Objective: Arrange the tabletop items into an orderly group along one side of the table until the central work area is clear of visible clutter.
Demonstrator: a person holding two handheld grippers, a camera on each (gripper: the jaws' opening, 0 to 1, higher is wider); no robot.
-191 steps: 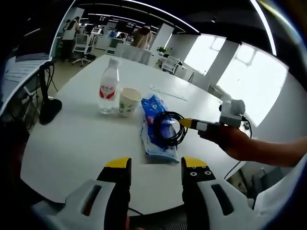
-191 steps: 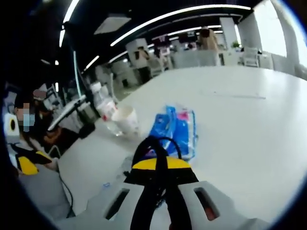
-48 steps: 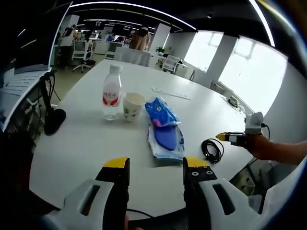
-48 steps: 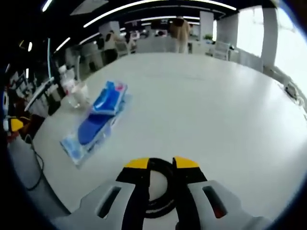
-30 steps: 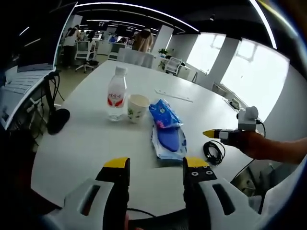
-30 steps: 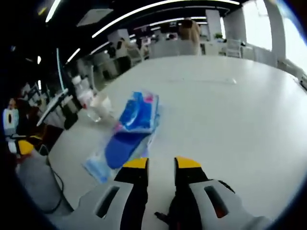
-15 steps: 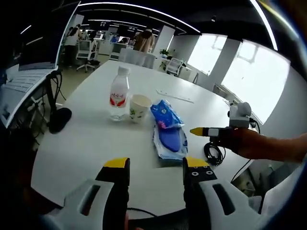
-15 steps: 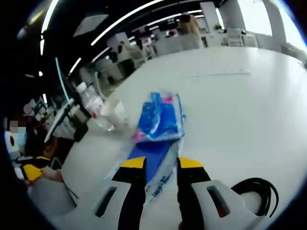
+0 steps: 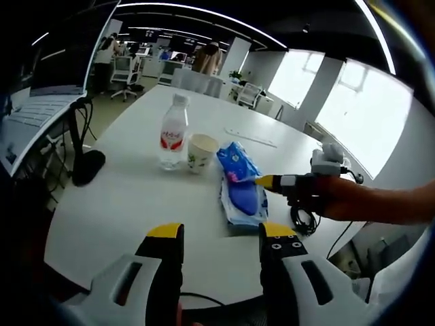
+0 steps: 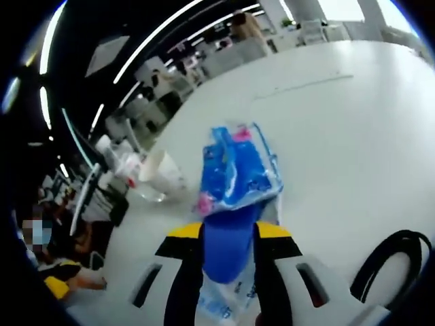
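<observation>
On the white table [image 9: 122,204] stand a water bottle [image 9: 173,132] and a paper cup [image 9: 202,153]. Beside them a blue tissue pack [image 9: 234,163] rests on the far end of a clear bag with a blue insole [image 9: 246,198]. A black cable coil [image 9: 302,219] lies to its right. My left gripper [image 9: 221,234] hangs open over the near table edge, holding nothing. My right gripper [image 9: 267,181], held by a hand, hovers at the insole bag. In the right gripper view its open jaws [image 10: 229,234] straddle the insole bag [image 10: 228,255], with the tissue pack [image 10: 238,170] ahead.
A black round base [image 9: 88,166] with a cable sits at the table's left edge, next to a desk with a laptop [image 9: 34,112]. A thin white strip [image 9: 251,136] lies farther back. The cup [image 10: 162,170] and cable coil [image 10: 391,261] flank the right gripper. Office chairs and people stand beyond.
My right gripper has swung left, away from the cable coil lying on the table, and now sits over the near end of the insole bag. The left gripper has barely moved.
</observation>
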